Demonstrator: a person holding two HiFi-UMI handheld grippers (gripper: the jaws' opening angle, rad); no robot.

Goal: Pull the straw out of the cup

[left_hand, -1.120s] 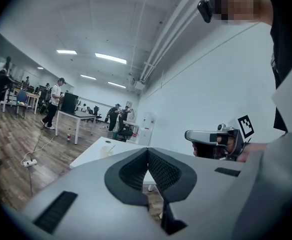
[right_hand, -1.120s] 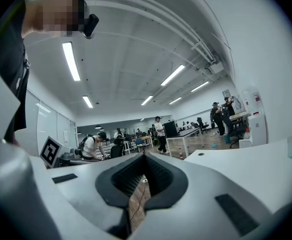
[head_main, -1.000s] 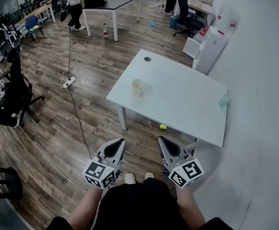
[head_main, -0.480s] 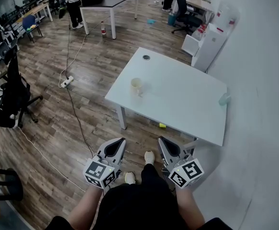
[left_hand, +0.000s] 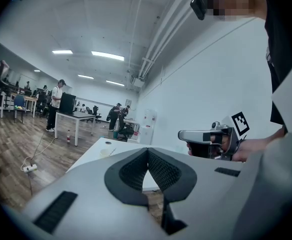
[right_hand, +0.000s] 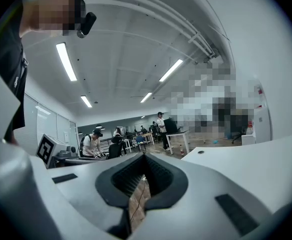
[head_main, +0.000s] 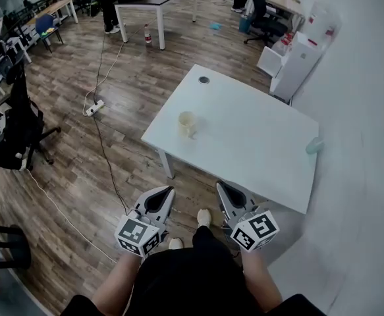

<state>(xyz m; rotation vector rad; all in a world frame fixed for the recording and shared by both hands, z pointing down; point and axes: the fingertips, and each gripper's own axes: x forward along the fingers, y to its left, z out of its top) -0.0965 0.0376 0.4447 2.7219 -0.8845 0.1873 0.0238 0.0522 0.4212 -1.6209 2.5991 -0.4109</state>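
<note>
A pale cup (head_main: 187, 124) stands near the left edge of the white table (head_main: 257, 143). Its straw is too small to make out in the head view. In the left gripper view the cup (left_hand: 104, 152) is tiny and far off, with a thin straw (left_hand: 111, 150) leaning from it. My left gripper (head_main: 166, 191) and right gripper (head_main: 222, 185) are held side by side close to my body, over the floor and well short of the table. Both are shut, jaws touching, nothing between them (left_hand: 148, 152) (right_hand: 144, 157).
A small dark disc (head_main: 203, 80) lies at the table's far corner and a teal object (head_main: 313, 145) at its right edge by the wall. A white cabinet (head_main: 297, 64) stands beyond. A cable with a power strip (head_main: 94, 107) crosses the floor; an office chair (head_main: 14, 137) is at left.
The view has shifted slightly as I step toward the table; one foot has come forward. Both grippers stay shut in the same place by my body.
</note>
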